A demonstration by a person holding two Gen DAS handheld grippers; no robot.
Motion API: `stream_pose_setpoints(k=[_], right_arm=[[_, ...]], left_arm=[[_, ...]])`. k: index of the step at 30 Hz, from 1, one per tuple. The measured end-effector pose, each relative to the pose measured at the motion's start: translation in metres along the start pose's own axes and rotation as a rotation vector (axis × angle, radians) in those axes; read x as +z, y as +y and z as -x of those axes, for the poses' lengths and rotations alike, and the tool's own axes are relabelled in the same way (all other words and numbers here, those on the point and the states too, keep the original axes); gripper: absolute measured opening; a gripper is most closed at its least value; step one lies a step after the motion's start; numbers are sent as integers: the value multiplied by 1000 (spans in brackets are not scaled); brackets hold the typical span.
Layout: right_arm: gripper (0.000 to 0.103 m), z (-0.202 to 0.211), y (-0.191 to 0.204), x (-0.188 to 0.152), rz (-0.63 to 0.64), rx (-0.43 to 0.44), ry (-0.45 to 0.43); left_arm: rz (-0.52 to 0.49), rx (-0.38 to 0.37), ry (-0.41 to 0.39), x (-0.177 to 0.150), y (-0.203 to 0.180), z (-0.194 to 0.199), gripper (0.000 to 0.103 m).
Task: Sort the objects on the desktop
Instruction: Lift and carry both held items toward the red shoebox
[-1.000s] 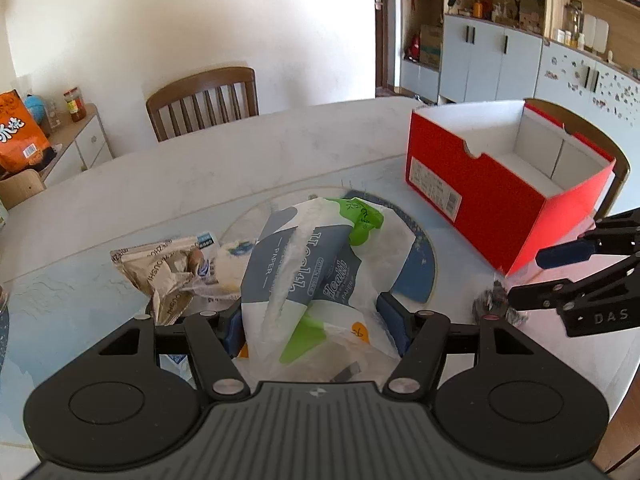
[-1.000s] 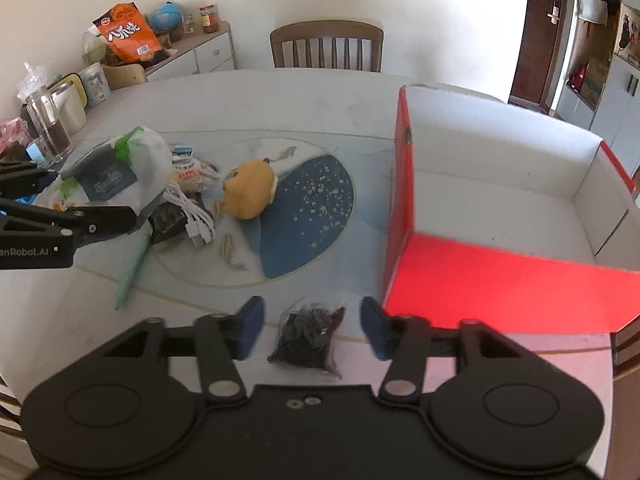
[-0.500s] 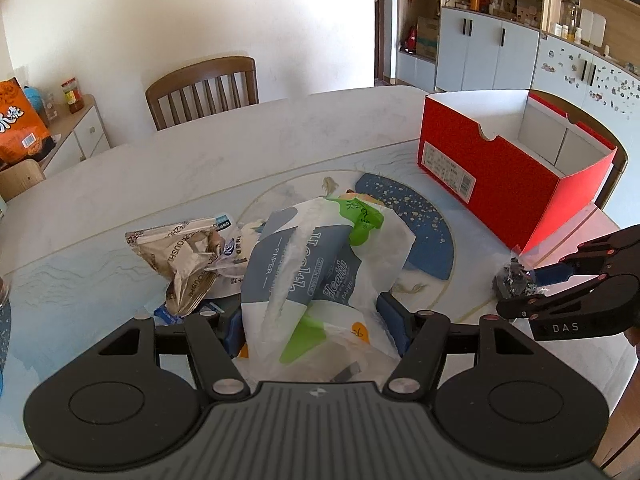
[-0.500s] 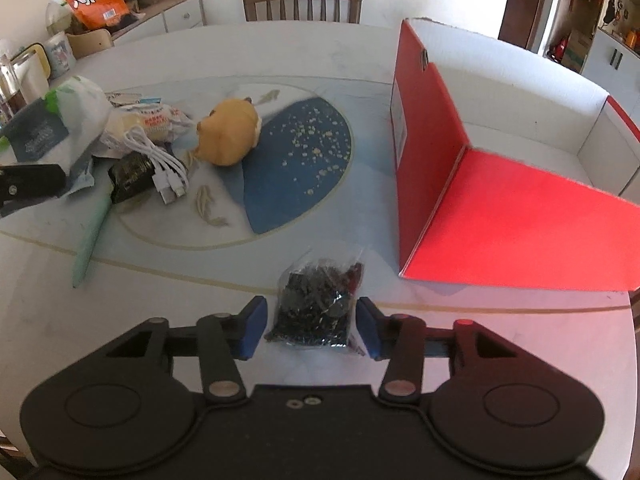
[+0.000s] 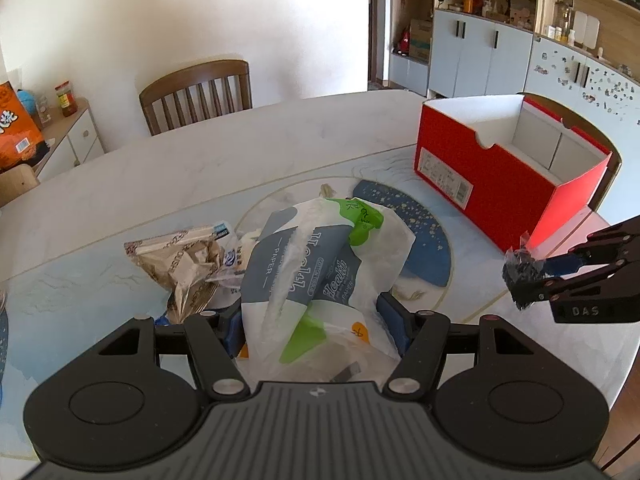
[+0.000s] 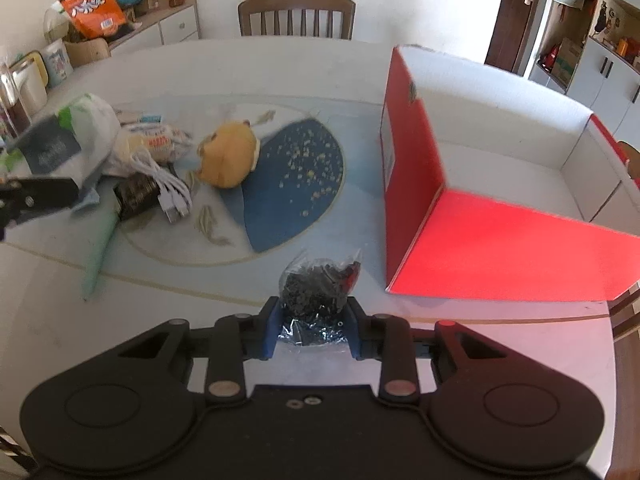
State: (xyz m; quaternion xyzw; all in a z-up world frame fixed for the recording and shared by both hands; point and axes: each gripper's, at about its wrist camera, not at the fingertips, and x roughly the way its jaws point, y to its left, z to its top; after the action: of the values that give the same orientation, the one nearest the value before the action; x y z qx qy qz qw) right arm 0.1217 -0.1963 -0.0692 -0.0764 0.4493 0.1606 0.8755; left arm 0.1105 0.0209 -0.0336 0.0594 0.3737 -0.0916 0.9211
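My left gripper [image 5: 316, 320] is shut on a white, grey and green tissue pack [image 5: 320, 264] and holds it over the table. My right gripper [image 6: 314, 330] is shut on a small clear bag of black bits [image 6: 316, 292], lifted off the table; it also shows in the left wrist view [image 5: 524, 270]. The open red box [image 6: 500, 216] with a white inside stands at the right [image 5: 508, 168]. An orange plush toy [image 6: 230, 156], a white cable [image 6: 170, 184], a black packet [image 6: 134, 196] and a green pen [image 6: 100, 250] lie on the table.
A crumpled brown snack wrapper [image 5: 180, 264] lies left of the tissue pack. A wooden chair [image 5: 196, 96] stands at the far side of the table. A sideboard [image 6: 160, 24] with snacks stands at the back left. The table's near edge is at the right [image 6: 612, 360].
My right gripper has closed on the bag of black bits and lifted it. My left gripper has kept the tissue pack and risen a little.
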Motion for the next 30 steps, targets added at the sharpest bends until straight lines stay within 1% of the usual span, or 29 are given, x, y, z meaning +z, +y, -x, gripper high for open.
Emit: stream_pose_setpoints(k=[8, 14, 19, 26, 30], right_arm=[[32, 48, -8, 21, -8, 33, -80], [32, 70, -27, 35, -29, 54, -129], [32, 74, -57, 42, -53, 53, -140], [32, 78, -101, 51, -57, 25, -164], [32, 76, -125, 55, -60, 17, -170]], left_arm=[[-29, -46, -17, 17, -13, 9, 65], [-57, -79, -29, 34, -30, 12, 65], [-80, -98, -58, 51, -50, 10, 65], [-80, -126, -91, 85, -84, 3, 65], [-98, -136, -100, 105, -103, -3, 65]])
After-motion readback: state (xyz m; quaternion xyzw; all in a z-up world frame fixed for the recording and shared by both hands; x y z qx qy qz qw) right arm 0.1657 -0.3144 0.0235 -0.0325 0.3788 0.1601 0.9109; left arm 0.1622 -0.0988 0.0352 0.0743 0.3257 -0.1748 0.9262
